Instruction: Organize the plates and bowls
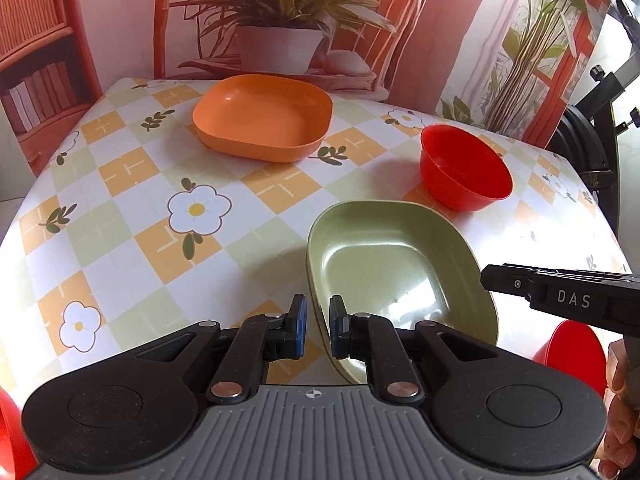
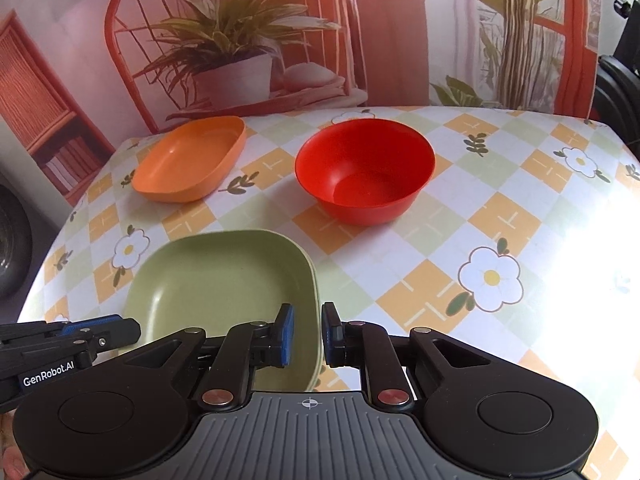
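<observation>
A green plate, square with rounded corners and a raised rim, sits near the front edge of the counter, apparently stacked on a second plate of the same colour whose edge peeks out beneath it. It looks like stiff, glossy moulded plastic, probably light and unlikely to break but slick on its face, so the thin upright rim is judged the surest place to pinch. The left hand-held gripper straddles that rim at the plate's 7 o'clock corner, its blue pads on either side with a visible gap, released rather than clenched. In the right wrist view, the right hand-held gripper brackets the plate's 4 o'clock edge the same way, pads parted and not pressing. A red bowl, round and deep, stands beyond the green plate at about 1 o'clock, well apart from it. An orange plate of the same squared form rests farther back at about 11 o'clock. A second red vessel shows partly at the left view's lower right. The counter wears a checked cloth with daisies before a printed backdrop of potted plants.
</observation>
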A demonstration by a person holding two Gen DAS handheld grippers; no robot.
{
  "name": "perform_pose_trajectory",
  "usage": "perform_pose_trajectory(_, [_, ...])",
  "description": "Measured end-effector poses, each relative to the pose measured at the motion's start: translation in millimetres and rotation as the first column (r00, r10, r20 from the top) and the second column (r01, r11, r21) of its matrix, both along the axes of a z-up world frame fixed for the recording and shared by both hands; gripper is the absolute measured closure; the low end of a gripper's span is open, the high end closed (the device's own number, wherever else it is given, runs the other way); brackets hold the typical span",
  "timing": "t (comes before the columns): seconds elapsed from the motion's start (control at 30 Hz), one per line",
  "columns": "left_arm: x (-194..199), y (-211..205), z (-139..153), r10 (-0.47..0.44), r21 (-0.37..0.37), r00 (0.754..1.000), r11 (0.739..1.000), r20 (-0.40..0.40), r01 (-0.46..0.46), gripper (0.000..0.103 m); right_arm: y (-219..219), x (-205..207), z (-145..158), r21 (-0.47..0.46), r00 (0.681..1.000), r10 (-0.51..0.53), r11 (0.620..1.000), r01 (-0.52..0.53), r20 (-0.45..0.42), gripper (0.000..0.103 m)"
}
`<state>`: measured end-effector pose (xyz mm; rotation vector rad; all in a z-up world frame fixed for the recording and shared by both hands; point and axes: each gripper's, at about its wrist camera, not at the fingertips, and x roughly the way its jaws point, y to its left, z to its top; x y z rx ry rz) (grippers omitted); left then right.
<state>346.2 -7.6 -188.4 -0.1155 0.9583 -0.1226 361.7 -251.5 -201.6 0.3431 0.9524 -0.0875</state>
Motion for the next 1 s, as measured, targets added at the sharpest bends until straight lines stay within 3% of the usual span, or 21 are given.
perform_pose_trajectory(0.43, [10,46,69,-0.003,-0.040,0.984,0.999,0.178,0.010,0.089,19,3,54,0.138,0.991,-0.070,0.989,0.053,0.116,0.088])
perform_pose_trajectory(0.57, [23,51,85,0.008,-0.020,0.975,1.000,0.222,-0.003,0.089,33,14,60,0.163,0.989,-0.078,0.985,0.058,0.122,0.088])
perform_pose_trajectory(0.67, [37,53,91,0.019,-0.001,0.968,1.000,0.249,-0.020,0.089,41,24,64,0.179,0.988,-0.094,0.981,0.071,0.125,0.088])
perform_pose_trajectory(0.8, [58,64,93,0.048,-0.028,0.965,0.999,0.258,-0.042,0.089,46,44,67,0.193,0.986,-0.113,0.977,0.088,0.123,0.088])
perform_pose_trajectory(1.0, [101,75,74,0.068,-0.023,0.963,0.998,0.260,-0.064,0.089,48,87,59,0.211,0.983,-0.136,0.971,0.108,0.122,0.087])
